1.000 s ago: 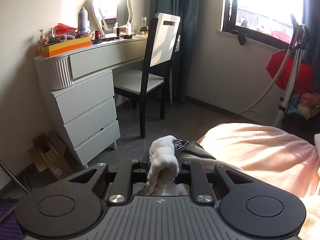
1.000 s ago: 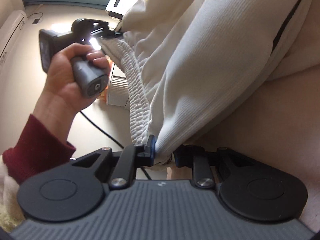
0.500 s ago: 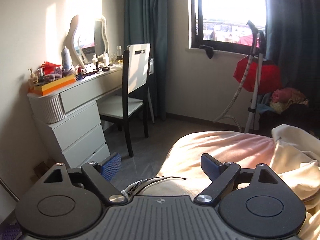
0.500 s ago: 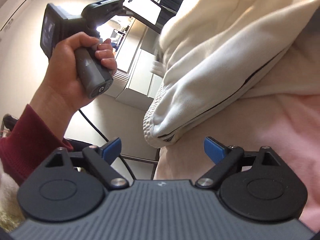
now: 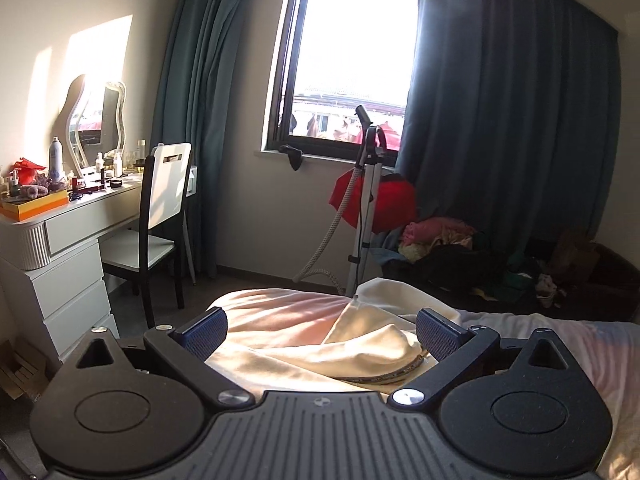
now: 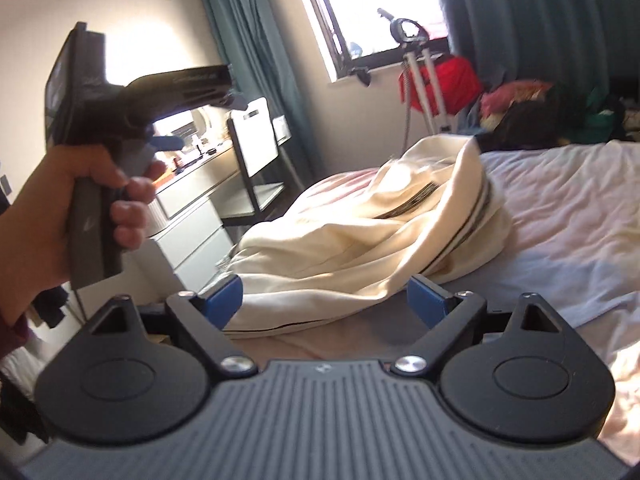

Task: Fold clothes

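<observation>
A cream garment [image 6: 372, 236] with dark stripe trim lies in a loose heap on the bed [image 6: 560, 216], near its left edge. It also shows in the left wrist view [image 5: 344, 352], just ahead of the fingers. My left gripper [image 5: 322, 330] is open and empty, held above the near end of the garment. My right gripper [image 6: 324, 298] is open and empty, with the garment's near hem between and beyond its blue pads. The left gripper's handle, in a hand, shows at the left of the right wrist view [image 6: 96, 184].
A white dressing table [image 5: 52, 240] with clutter and a black-and-white chair [image 5: 160, 216] stand to the left of the bed. A garment steamer stand [image 5: 364, 208] and a pile of clothes [image 5: 460, 248] sit under the window, by dark curtains.
Both grippers were shut on the garment a second ago. They opened and let it drop onto the bed. Both have since lifted and tilted up toward the room.
</observation>
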Demonstrator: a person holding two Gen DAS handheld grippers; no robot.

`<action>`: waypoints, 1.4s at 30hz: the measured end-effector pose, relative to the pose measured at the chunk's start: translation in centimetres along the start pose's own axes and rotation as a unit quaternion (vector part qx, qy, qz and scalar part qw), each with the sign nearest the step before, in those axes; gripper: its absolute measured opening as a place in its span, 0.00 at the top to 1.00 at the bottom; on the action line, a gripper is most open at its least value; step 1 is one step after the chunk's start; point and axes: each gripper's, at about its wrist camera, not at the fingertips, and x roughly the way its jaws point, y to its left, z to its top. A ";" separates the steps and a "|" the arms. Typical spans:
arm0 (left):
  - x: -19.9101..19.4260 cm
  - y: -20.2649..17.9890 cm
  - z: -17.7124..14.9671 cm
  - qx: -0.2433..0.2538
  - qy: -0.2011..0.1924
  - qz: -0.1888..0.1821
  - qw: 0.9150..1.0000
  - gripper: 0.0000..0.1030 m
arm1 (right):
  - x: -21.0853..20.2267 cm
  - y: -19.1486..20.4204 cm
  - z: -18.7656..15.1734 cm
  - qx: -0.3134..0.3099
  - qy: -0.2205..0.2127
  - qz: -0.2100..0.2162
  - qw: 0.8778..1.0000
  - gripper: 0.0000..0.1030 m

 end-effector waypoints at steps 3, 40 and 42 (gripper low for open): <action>-3.3 -0.4 -1.5 -0.024 -0.019 -0.027 0.999 0.01 | -2.0 -1.5 -0.7 -0.009 -0.023 -0.022 0.999 0.11; 35.9 -19.5 -7.6 -0.007 0.113 -0.058 0.992 0.04 | 7.4 -20.9 -3.1 0.100 -0.053 -0.169 0.979 0.12; 38.7 -20.3 -7.5 -0.019 0.123 -0.051 0.991 0.08 | 8.6 -21.7 -3.4 0.107 -0.045 -0.167 0.979 0.12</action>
